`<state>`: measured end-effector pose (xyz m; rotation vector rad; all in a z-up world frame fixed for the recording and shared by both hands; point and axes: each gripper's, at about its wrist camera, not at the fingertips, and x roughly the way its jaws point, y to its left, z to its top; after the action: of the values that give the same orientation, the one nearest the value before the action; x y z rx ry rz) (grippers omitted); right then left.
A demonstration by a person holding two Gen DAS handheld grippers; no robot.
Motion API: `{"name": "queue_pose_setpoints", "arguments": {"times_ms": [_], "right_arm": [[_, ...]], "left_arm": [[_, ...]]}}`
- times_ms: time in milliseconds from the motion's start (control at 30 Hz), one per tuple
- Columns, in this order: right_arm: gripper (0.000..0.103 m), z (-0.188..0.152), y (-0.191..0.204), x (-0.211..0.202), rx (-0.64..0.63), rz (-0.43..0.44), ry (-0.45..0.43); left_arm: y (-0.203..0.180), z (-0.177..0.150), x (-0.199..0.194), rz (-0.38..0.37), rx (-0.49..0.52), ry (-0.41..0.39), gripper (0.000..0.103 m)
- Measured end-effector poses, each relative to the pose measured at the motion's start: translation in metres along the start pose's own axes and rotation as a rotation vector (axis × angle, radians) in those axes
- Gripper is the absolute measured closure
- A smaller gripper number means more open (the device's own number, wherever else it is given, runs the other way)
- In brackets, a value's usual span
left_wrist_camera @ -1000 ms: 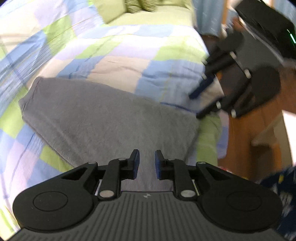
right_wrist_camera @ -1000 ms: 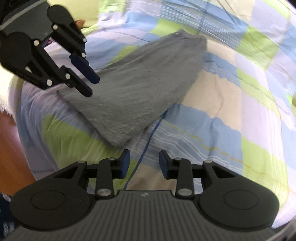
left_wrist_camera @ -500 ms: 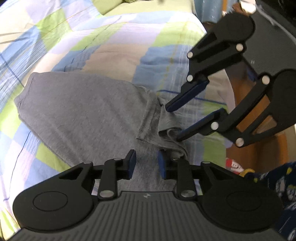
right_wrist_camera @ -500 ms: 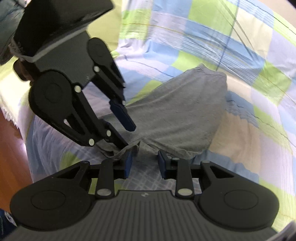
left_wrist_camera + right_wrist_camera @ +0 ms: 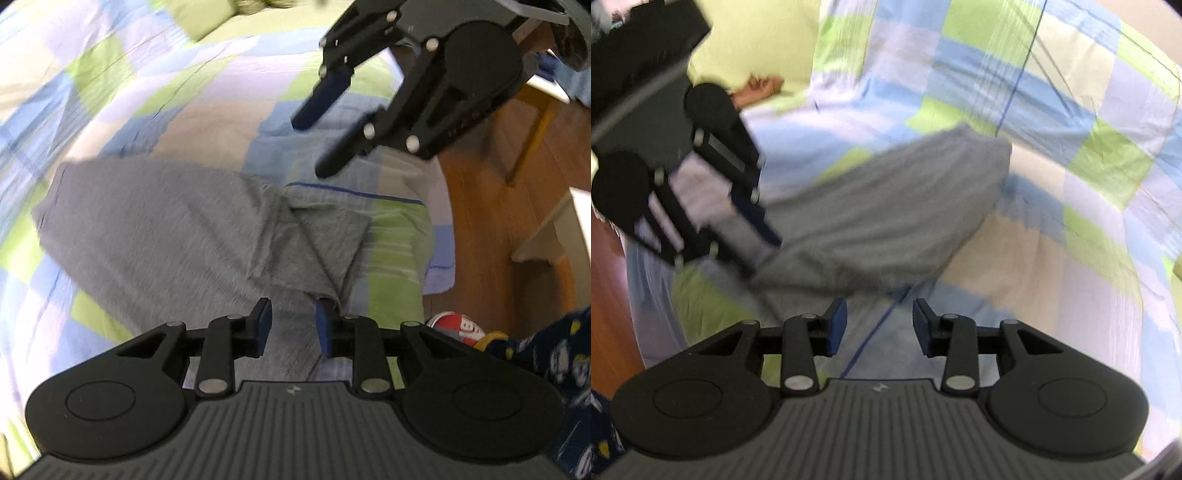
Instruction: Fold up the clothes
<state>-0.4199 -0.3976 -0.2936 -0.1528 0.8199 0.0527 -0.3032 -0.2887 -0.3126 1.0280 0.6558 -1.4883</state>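
Left wrist: right hand-held gripper lifted off shirt.

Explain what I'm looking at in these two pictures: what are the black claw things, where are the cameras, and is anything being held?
A person holds two handheld grippers, each carrying a fisheye camera looking along its fingers. One picture comes from the left gripper, one from the right gripper; each also shows the other. A gray garment, partly folded, lies on a checked bedspread. The right gripper's jaws are opening with nothing between them. The left stands open over the garment's edge, apparently not gripping.
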Motion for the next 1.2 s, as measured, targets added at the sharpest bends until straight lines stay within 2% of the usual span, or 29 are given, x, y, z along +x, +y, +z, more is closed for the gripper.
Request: {"name": "queue_pose_setpoints", "arguments": {"times_ms": [167, 233, 267, 333, 367, 400, 467, 500, 533, 633, 867, 933, 967, 1000, 1067, 1133, 1200], "right_arm": [[0.068, 0.018, 0.008, 0.027, -0.269, 0.139, 0.014], [0.061, 0.025, 0.01, 0.039, -0.345, 0.182, 0.029], [0.053, 0.027, 0.008, 0.043, -0.348, 0.202, 0.038], [0.051, 0.031, 0.001, 0.055, -0.305, 0.277, 0.076], [0.054, 0.031, -0.002, 0.056, -0.269, 0.309, 0.091], [0.064, 0.03, -0.009, 0.058, -0.204, 0.362, 0.107], [0.076, 0.027, -0.015, 0.053, -0.15, 0.394, 0.098], [0.077, 0.024, -0.015, 0.047, -0.134, 0.393, 0.083], [0.077, 0.021, -0.014, 0.042, -0.134, 0.388, 0.081], [0.077, 0.015, -0.007, 0.037, -0.157, 0.372, 0.093], [0.077, 0.008, -0.001, 0.033, -0.17, 0.342, 0.096], [0.078, 0.008, 0.0, 0.035, -0.18, 0.334, 0.091], [0.079, 0.008, 0.001, 0.034, -0.185, 0.327, 0.088], [0.085, 0.008, 0.002, 0.033, -0.193, 0.319, 0.084], [0.099, 0.007, 0.003, 0.031, -0.2, 0.311, 0.07], [0.099, 0.007, 0.005, 0.028, -0.204, 0.301, 0.067], [0.098, 0.006, 0.008, 0.026, -0.206, 0.293, 0.076]], "left_arm": [[0.011, -0.006, -0.002, 0.026, -0.02, 0.024, 0.067], [0.022, -0.011, -0.005, 0.032, -0.09, 0.046, 0.066], [0.029, -0.013, -0.005, 0.028, -0.149, 0.059, 0.066], [0.045, -0.019, -0.009, 0.0, -0.31, 0.077, 0.066], [0.053, -0.023, -0.011, -0.018, -0.396, 0.085, 0.066], [0.057, -0.026, -0.012, -0.03, -0.444, 0.088, 0.066], [0.071, -0.035, -0.014, -0.083, -0.623, 0.096, 0.066], [0.074, -0.038, -0.013, -0.096, -0.668, 0.099, 0.066], [0.079, -0.043, -0.008, -0.116, -0.759, 0.115, 0.066], [0.082, -0.053, 0.0, -0.132, -0.882, 0.144, 0.067], [0.082, -0.052, 0.004, -0.135, -0.952, 0.151, 0.07], [0.082, -0.05, 0.001, -0.128, -0.943, 0.148, 0.08], [0.081, -0.051, 0.0, -0.124, -0.937, 0.144, 0.096], [0.08, -0.052, 0.0, -0.121, -0.931, 0.14, 0.1], [0.078, -0.048, -0.002, -0.114, -0.898, 0.128, 0.101], [0.075, -0.042, -0.004, -0.109, -0.845, 0.136, 0.101], [0.073, -0.039, -0.001, -0.099, -0.826, 0.162, 0.092]]}}
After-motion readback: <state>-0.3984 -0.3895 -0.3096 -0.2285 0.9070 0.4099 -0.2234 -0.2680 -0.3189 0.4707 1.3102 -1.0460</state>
